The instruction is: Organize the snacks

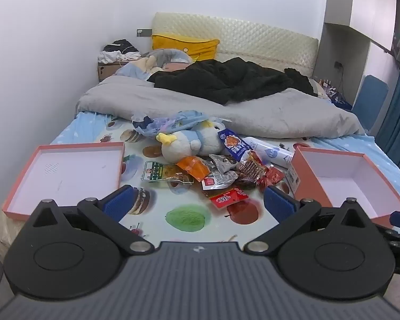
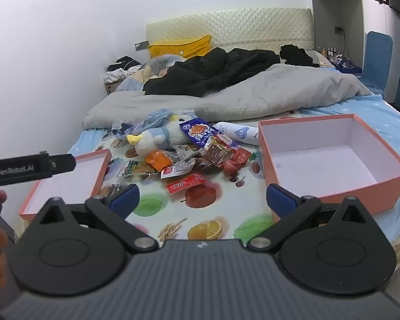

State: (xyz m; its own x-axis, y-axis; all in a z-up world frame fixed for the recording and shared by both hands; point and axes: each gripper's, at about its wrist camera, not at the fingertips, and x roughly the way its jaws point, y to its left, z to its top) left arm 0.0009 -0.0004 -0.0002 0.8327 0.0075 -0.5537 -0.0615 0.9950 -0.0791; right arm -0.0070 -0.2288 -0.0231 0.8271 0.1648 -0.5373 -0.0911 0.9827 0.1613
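Across the middle of both frames, on a bed sheet printed with fruit, lies a loose heap of snack packets. Among them are a red sachet with white characters at the near edge, an orange pouch, a green-labelled clear bag on the left, and a blue packet with an orange picture leaning on a pale blue-and-white plush bird with a yellow crest. A white cylindrical bottle marked "HA" in a blue heart lies behind the heap. At lower left sits a shallow salmon-pink box lid with a white inside; at right stands a deeper salmon-pink cardboard box, nothing inside it. The left gripper and the right gripper both hover low in their frames, blue-padded tongs spread wide apart, gripping nothing. "GenRobot.AI" reads on the black handle at the right view's left edge. A grey duvet and black clothing fill the upper frame.
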